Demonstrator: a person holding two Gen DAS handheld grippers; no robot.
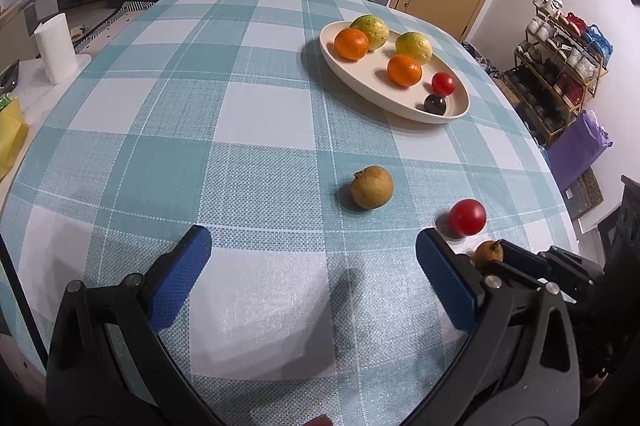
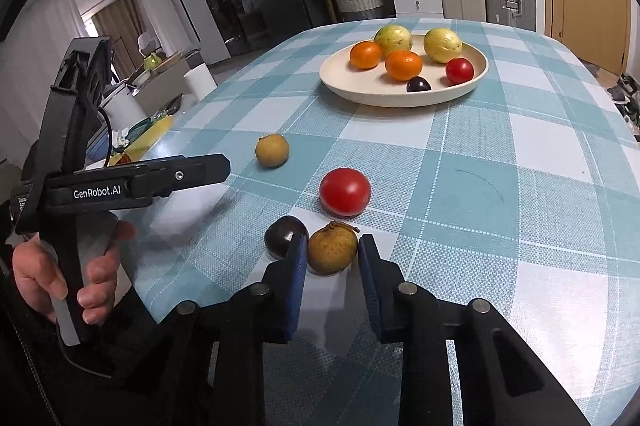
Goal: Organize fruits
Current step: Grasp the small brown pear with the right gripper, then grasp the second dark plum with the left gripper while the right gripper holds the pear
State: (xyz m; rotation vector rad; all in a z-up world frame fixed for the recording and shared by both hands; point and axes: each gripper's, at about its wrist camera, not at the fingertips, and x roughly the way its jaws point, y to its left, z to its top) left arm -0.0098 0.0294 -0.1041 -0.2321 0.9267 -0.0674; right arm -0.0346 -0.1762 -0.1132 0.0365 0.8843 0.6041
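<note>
A cream plate (image 2: 400,101) at the far side of the checked tablecloth holds two oranges, two yellow-green fruits, a red tomato (image 2: 459,70) and a dark plum (image 2: 418,84). Near the front, my right gripper (image 2: 333,246) is shut on a small brown fruit (image 2: 332,252) that rests on the cloth. A dark plum (image 2: 282,234) lies just left of its left finger and a red tomato (image 2: 345,191) sits just beyond. Another brown fruit (image 1: 372,192) lies alone ahead of my left gripper (image 1: 312,246), which hangs open over bare cloth with nothing between its fingers.
A white paper towel roll (image 1: 56,50) and a yellow bag (image 1: 10,138) stand on a counter off the table's left edge. A shoe rack (image 1: 560,66) is to the right, with suitcases and drawers behind. A hand (image 2: 36,282) holds the left gripper's handle.
</note>
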